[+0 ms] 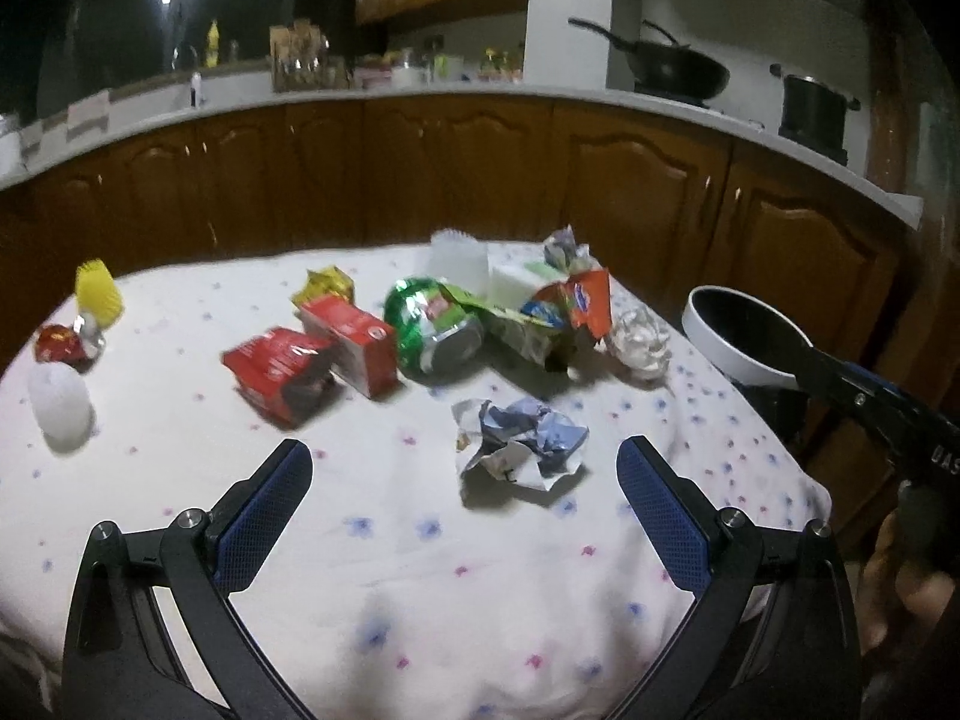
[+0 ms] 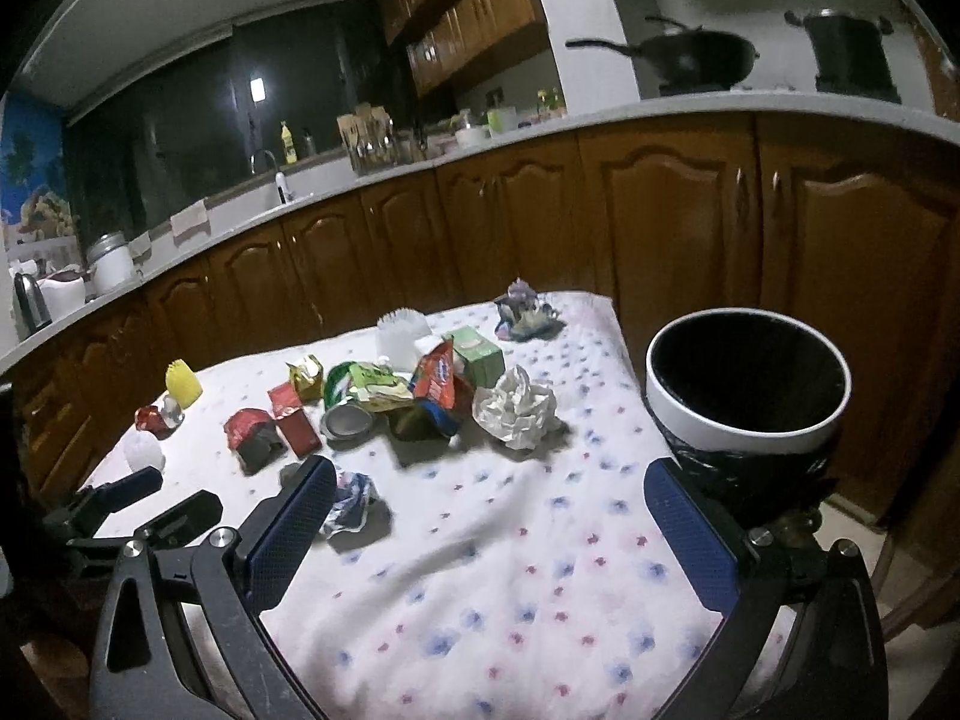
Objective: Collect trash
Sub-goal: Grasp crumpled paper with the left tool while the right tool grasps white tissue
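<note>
Right claw (image 1: 888, 414) body reads "DAS"; packaging print unreadable.

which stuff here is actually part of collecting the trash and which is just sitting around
Part of the job:
crumpled blue-white paper
crushed green can
red cartons
white tissue wad
snack wrappers
bin
both tongs, open: left, right

Just lying about:
wok
pot
yellow bottle
</note>
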Available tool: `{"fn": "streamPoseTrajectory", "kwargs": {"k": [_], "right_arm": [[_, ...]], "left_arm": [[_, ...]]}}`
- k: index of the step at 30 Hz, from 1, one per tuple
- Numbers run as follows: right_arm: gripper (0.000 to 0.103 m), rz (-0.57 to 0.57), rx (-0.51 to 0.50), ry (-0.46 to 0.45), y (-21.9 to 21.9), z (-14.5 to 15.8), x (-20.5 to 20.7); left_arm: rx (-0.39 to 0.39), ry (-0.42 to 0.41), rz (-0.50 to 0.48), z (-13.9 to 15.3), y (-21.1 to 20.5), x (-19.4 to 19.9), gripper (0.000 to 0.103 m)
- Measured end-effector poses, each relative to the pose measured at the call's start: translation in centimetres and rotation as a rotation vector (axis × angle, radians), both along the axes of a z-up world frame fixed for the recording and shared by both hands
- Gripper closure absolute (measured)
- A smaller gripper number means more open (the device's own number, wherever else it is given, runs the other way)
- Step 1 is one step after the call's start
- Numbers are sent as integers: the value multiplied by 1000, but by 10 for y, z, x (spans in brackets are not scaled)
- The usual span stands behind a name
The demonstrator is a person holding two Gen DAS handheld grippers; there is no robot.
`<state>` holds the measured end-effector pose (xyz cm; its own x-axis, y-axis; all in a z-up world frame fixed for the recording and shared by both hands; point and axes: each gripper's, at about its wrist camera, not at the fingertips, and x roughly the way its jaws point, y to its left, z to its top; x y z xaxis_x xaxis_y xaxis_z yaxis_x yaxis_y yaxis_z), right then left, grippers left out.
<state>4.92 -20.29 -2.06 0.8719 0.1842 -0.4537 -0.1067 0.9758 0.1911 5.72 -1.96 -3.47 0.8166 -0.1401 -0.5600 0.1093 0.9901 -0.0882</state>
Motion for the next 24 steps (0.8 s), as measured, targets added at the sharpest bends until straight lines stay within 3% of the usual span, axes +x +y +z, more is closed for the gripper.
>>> {"fn": "streamPoseTrajectory", "kwargs": {"k": [5, 9, 14, 18, 20, 22, 24], "right_arm": [[5, 7, 26, 60, -15, -6, 34], [16, 11, 55, 116, -29, -11, 63], [21, 11, 66, 181, -39, -22, 98], [35, 14, 83, 238, -40, -36, 126], [37, 21, 90, 263, -38, -42, 138], [38, 30, 84, 285, -35, -48, 150], [49, 44, 88, 312, -33, -57, 162]], "left_arm": [[-34, 74, -19, -11, -4, 27, 1], [-25, 124, -27, -20, -8, 47, 9], [-31, 198, -26, -34, -5, 71, 20], [-55, 250, -39, -44, -5, 81, 32], [-50, 258, -50, -47, -8, 86, 38], [-52, 267, -66, -50, -11, 89, 51], [-63, 276, -88, -52, -14, 92, 66]]}}
